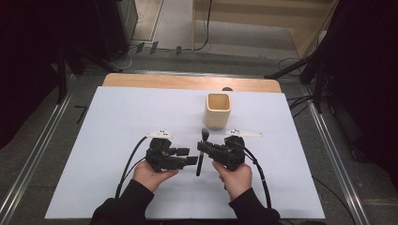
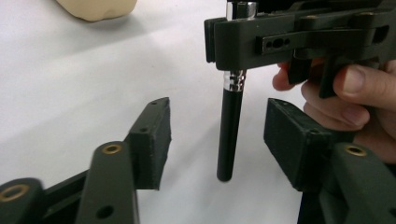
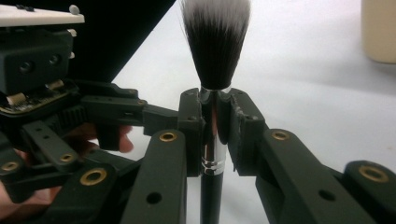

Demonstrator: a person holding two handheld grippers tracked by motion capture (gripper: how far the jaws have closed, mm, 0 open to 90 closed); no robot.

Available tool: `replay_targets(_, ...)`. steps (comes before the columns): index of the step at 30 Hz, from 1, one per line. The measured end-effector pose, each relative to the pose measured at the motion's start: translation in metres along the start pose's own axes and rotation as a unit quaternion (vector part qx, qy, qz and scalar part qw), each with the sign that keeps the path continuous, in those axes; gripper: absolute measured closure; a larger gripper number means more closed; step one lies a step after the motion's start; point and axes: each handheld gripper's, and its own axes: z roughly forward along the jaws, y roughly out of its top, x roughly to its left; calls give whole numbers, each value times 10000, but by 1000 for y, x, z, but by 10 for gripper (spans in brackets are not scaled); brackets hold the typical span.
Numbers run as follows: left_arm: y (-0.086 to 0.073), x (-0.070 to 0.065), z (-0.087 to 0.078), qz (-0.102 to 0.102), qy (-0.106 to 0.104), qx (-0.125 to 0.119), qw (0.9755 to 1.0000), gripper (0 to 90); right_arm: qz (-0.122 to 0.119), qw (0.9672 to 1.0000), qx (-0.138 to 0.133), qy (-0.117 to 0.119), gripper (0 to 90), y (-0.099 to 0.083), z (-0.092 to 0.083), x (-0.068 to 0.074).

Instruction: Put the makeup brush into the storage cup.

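A make-up brush (image 1: 200, 164) with a black handle, silver ferrule and dark, white-tipped bristles is held above the white table cover (image 1: 117, 122). My right gripper (image 1: 202, 149) is shut on its silver ferrule (image 3: 215, 140), with the bristles (image 3: 215, 42) rising beyond the jaws. My left gripper (image 1: 188, 156) faces it from the left. In the left gripper view the left gripper (image 2: 218, 121) stands open. The black handle (image 2: 229, 135) hangs between its pads (image 2: 152, 135) without touching either one. A hand holds each gripper.
A cream square cup (image 1: 218, 110) stands upright on the table beyond the grippers, its mouth open upward; it also appears as a cream shape (image 2: 95, 8) in the left gripper view. A wooden table edge (image 1: 187, 82) runs along the far side. Cables trail back from both grippers.
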Motion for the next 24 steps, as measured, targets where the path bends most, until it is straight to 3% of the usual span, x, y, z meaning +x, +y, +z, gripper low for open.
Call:
replay_targets(3, 1, 1, -3, -9, -30, 14, 10000, 377, -224, 9997, -24, -48, 777, 0, -1, -1)
replay_targets(7, 2, 0, -6, 128, 21, 278, 9995, 349, -319, 9994, -19, -92, 777, 0, -2, -1)
replay_targets(14, 3, 1, -10, 184, 23, 450, 9988, 297, -484, 9987, 19, -139, 777, 1, -3, -2)
replay_targets(15, 2, 2, -10, 221, -24, 599, 9980, 295, -512, 9986, 43, -124, 777, 2, -4, -2)
replay_targets(24, 0, 1, -15, 522, 159, 816, 9952, 284, -686, 9974, 153, -170, 777, 4, -6, -4)
